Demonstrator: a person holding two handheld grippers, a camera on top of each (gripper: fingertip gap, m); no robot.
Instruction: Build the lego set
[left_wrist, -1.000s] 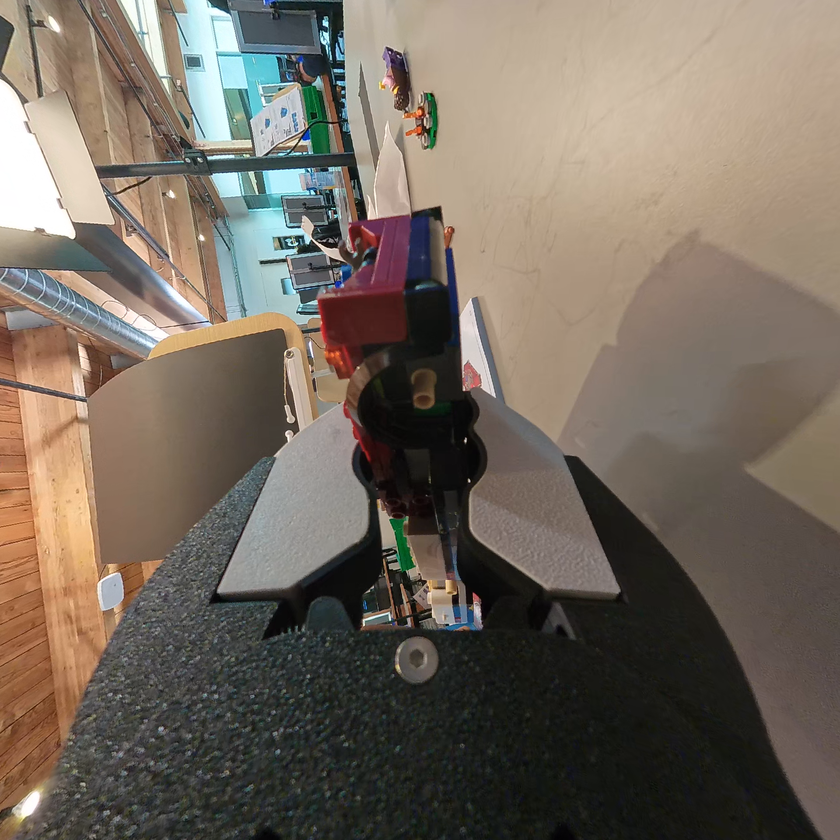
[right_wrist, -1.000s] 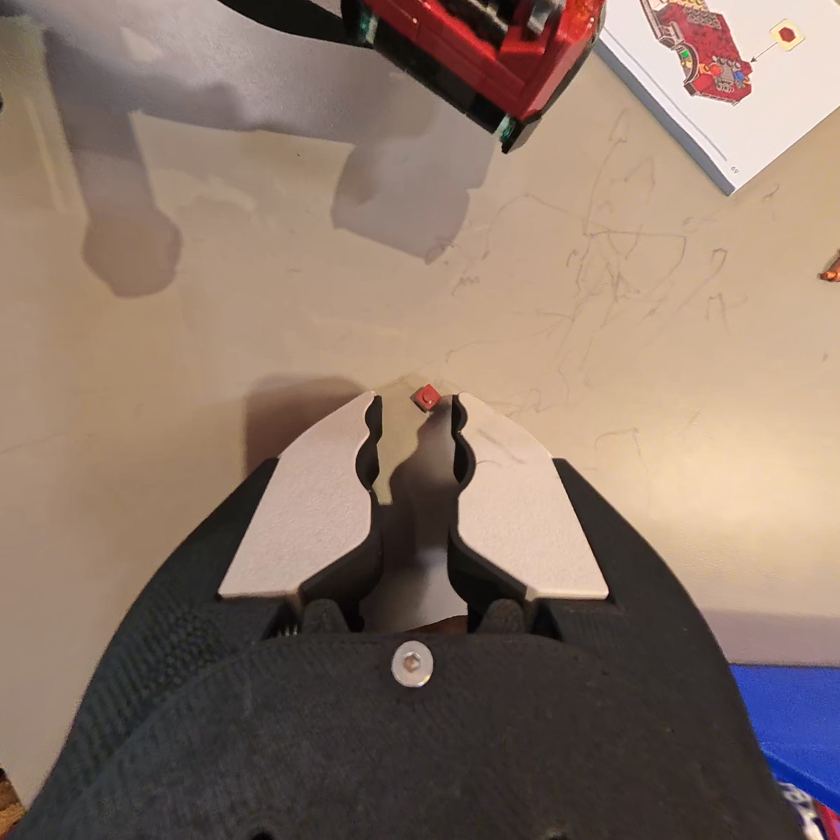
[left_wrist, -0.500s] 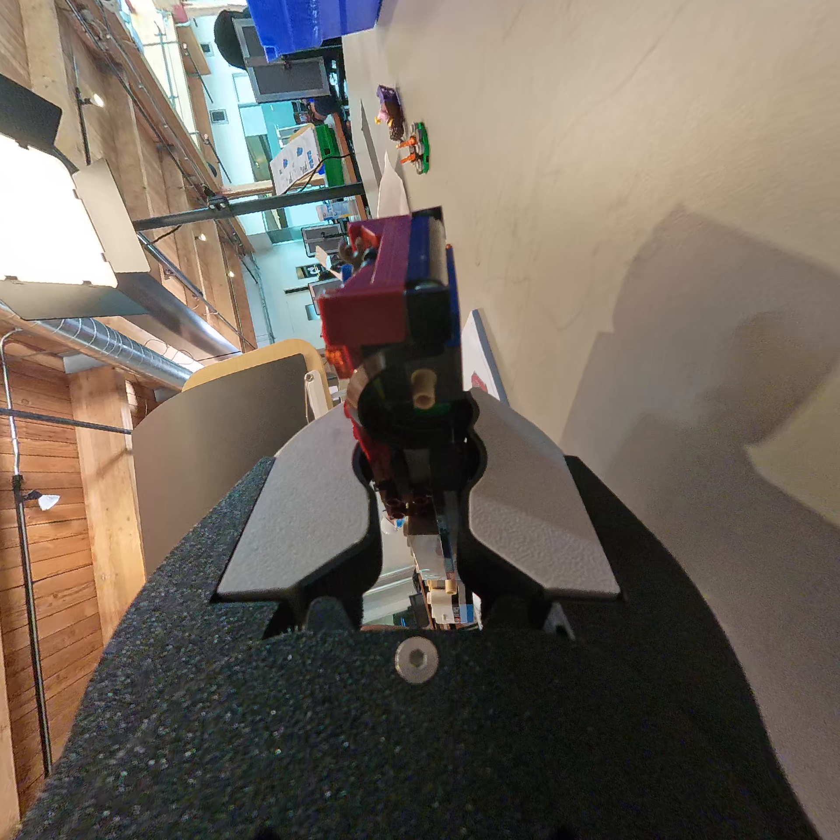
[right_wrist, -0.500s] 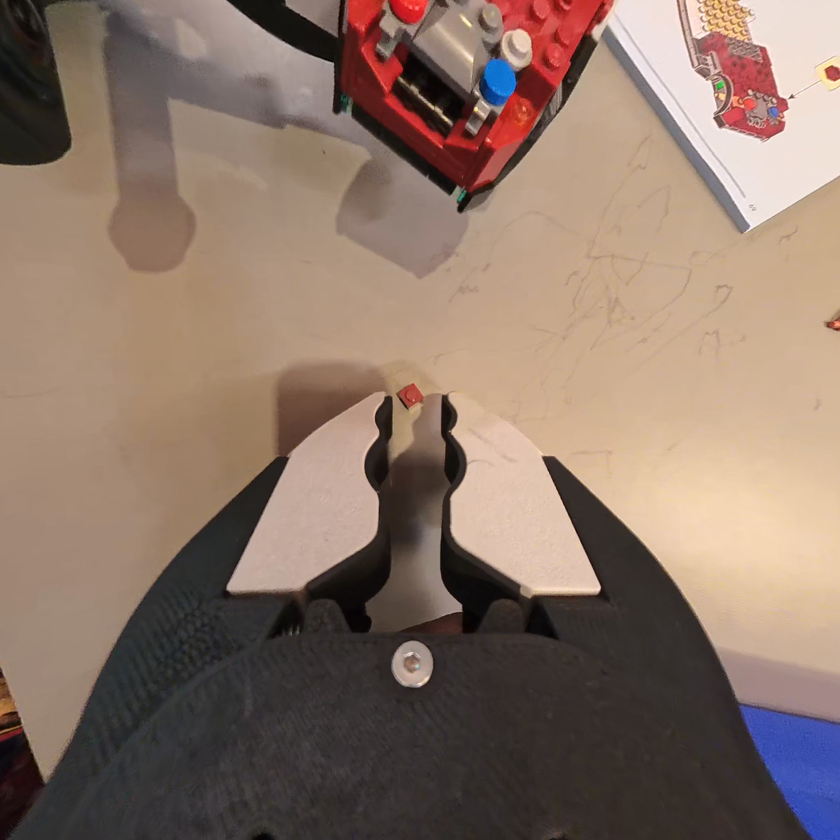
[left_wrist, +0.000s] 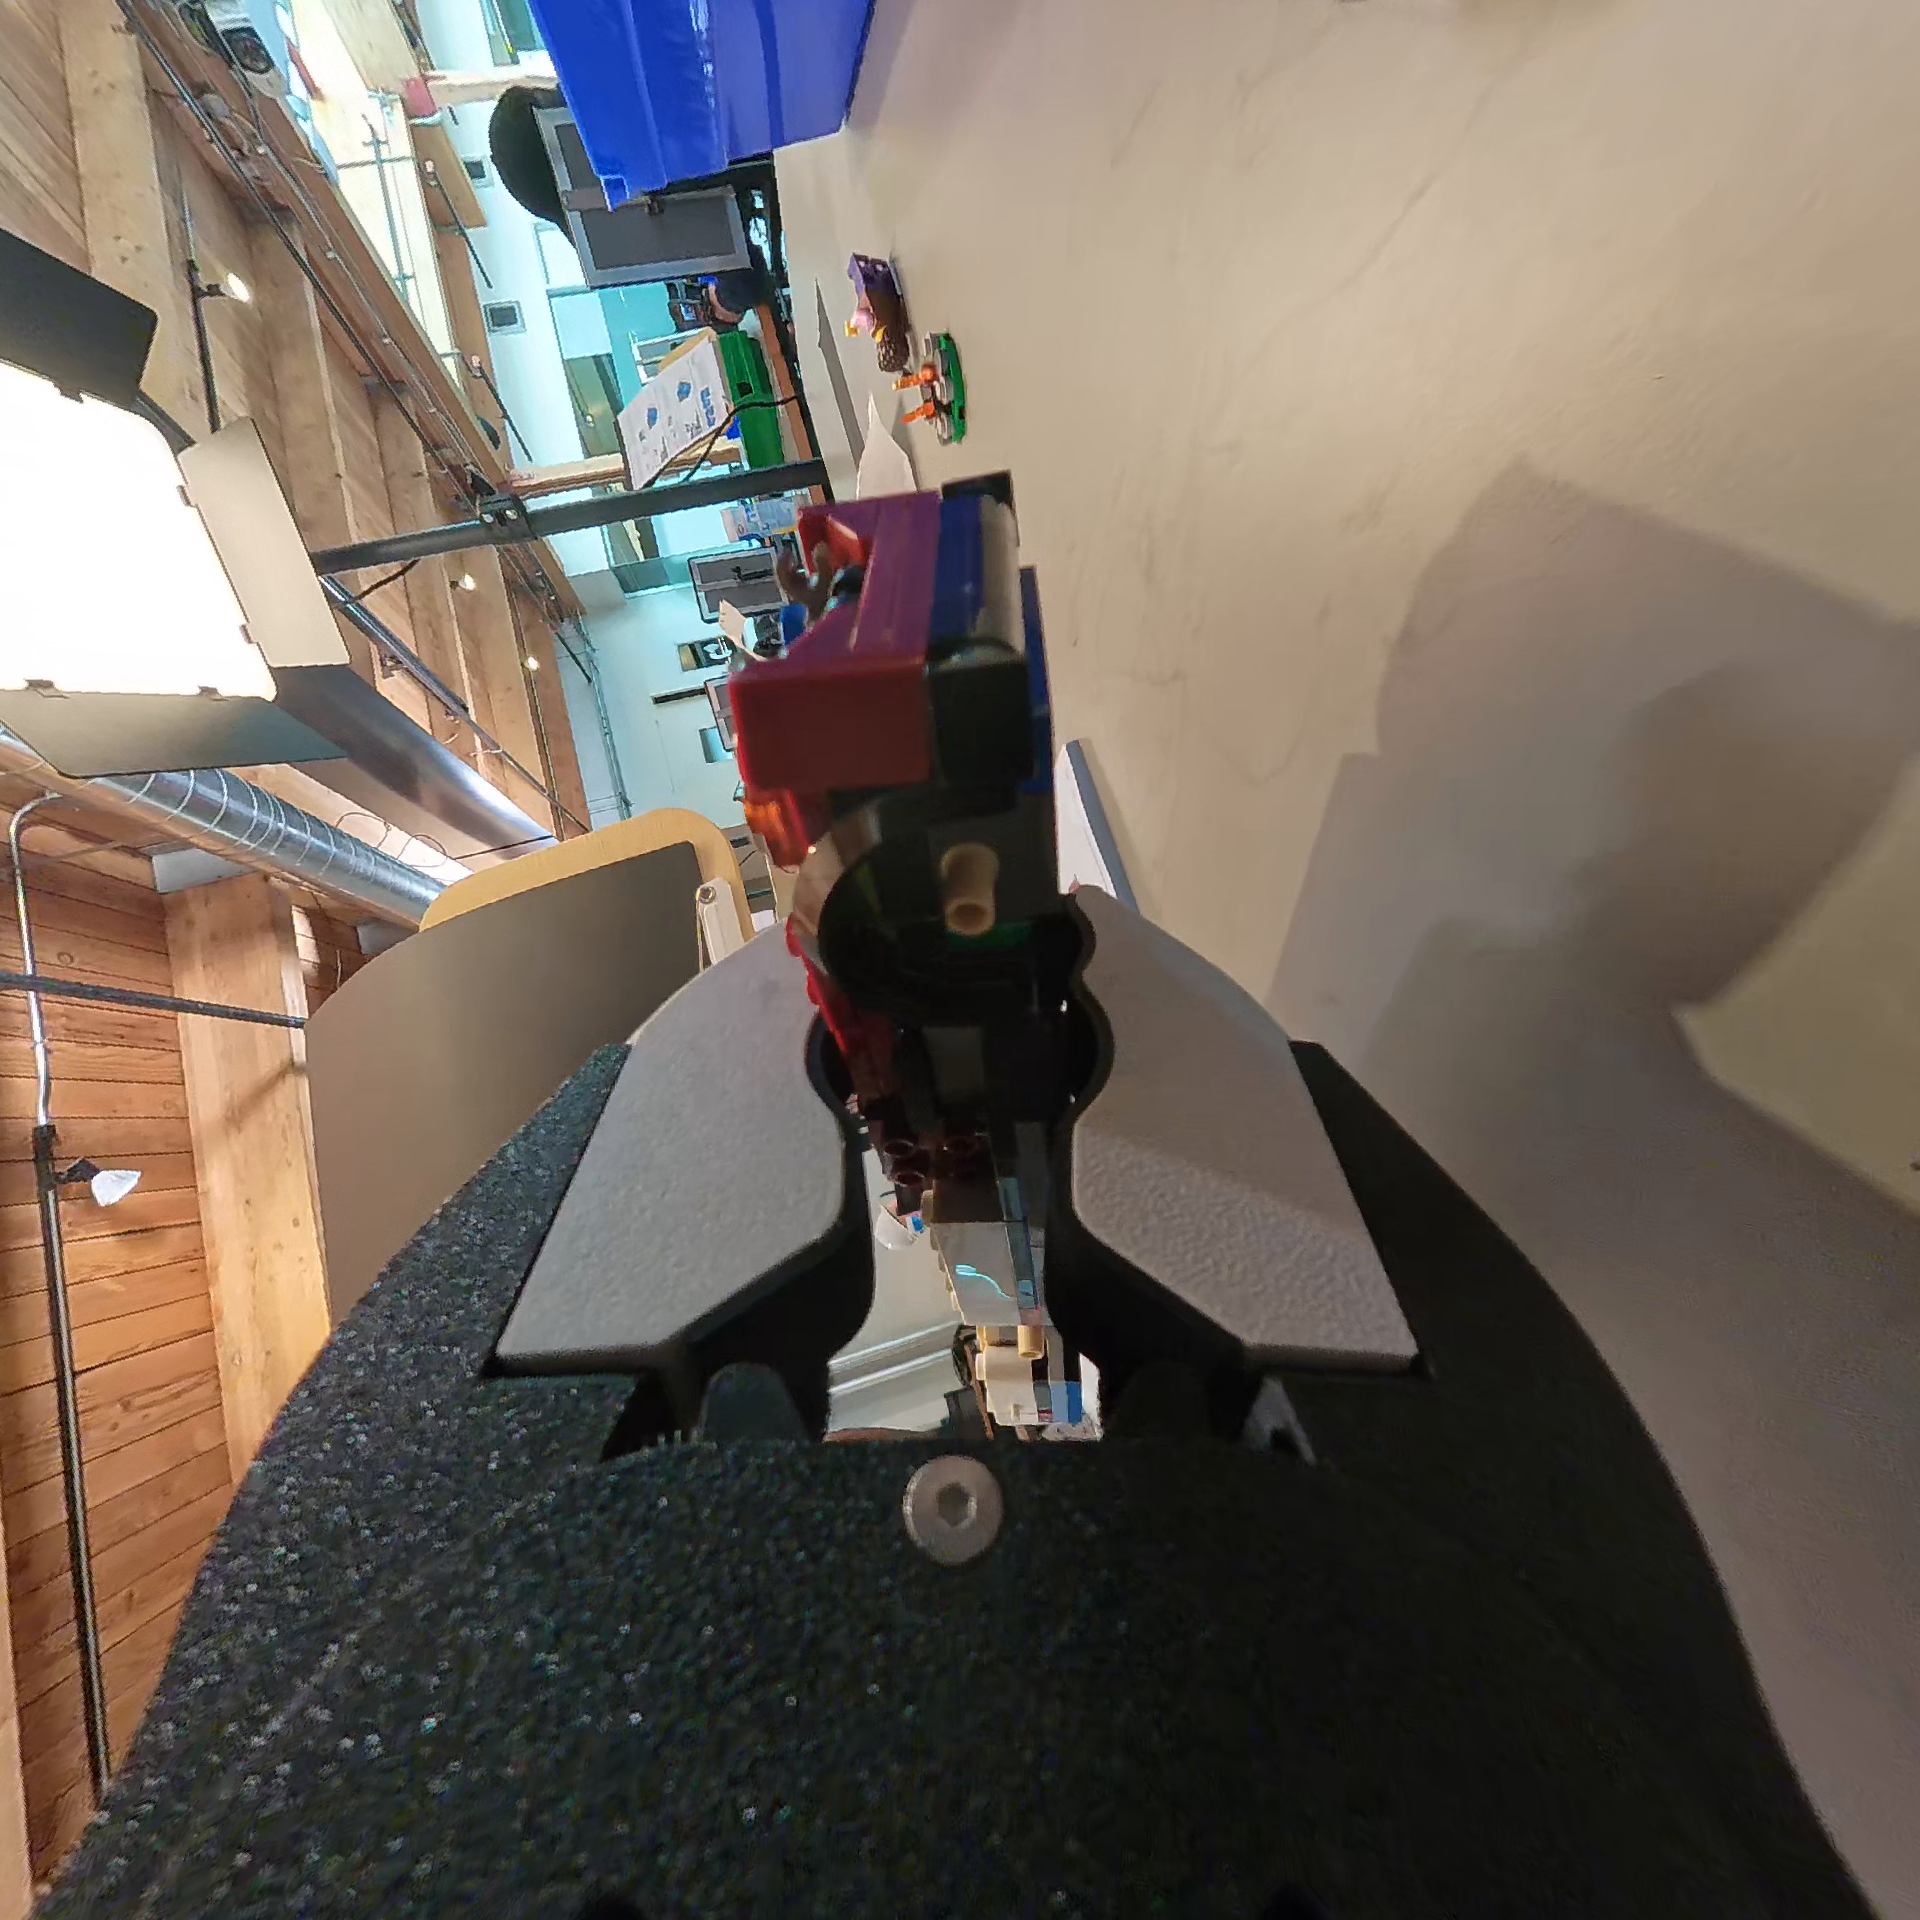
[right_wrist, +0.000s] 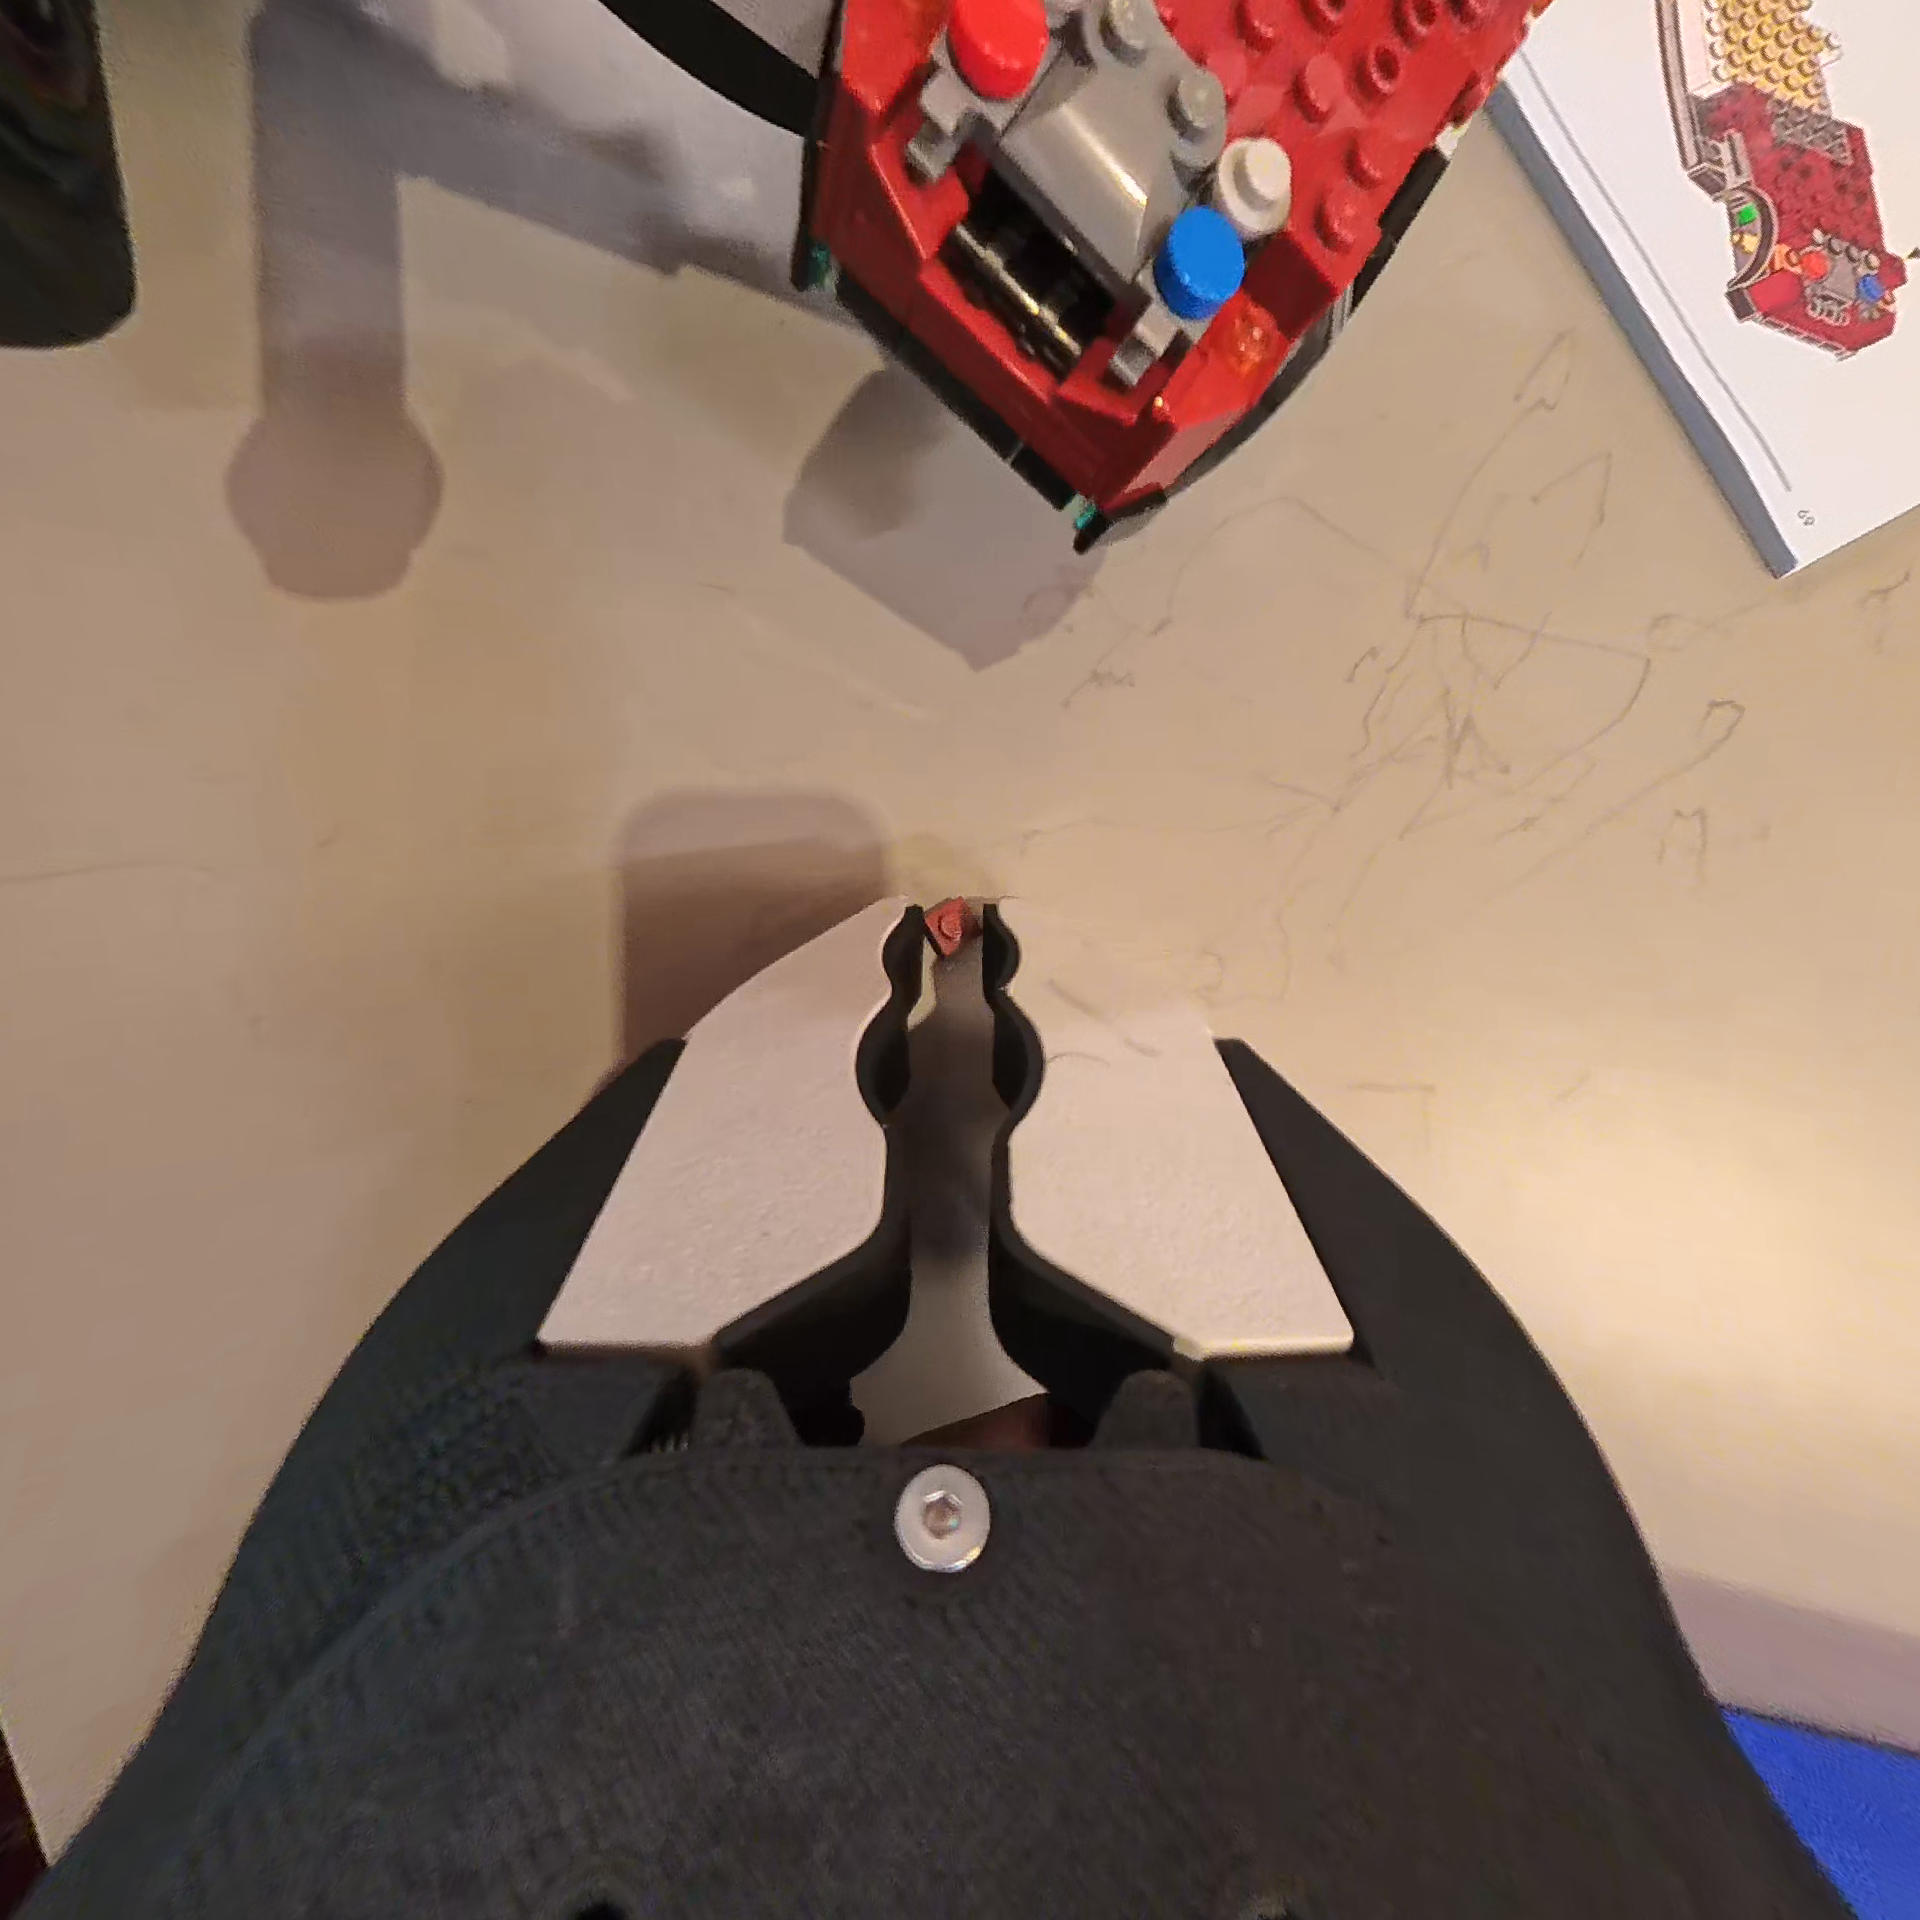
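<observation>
My left gripper (left_wrist: 940, 925) is shut on a dark red, black and blue brick model (left_wrist: 862, 707) and holds it above the beige table (left_wrist: 1455, 416). The same model (right_wrist: 1091, 260) hangs at the top of the right wrist view, with a red and a blue round stud on its grey top. My right gripper (right_wrist: 954, 920) is down at the table (right_wrist: 416, 727), shut on a tiny dark red one-stud brick (right_wrist: 951, 927). The brick sits tilted, pinched between the two fingertips.
An open instruction booklet (right_wrist: 1766, 208) lies at the far right. A blue bin (right_wrist: 1829, 1808) is at the near right edge and also shows in the left wrist view (left_wrist: 717, 73). Small green (left_wrist: 940, 390) and purple (left_wrist: 878, 307) builds stand farther along the table. Spacing between my two grippers at the tips: around 12 cm.
My right gripper's fingers closed from wide open onto the tiny red brick, which turned between them. The model came lower and closer in the right wrist view. The left grasp is unchanged.
</observation>
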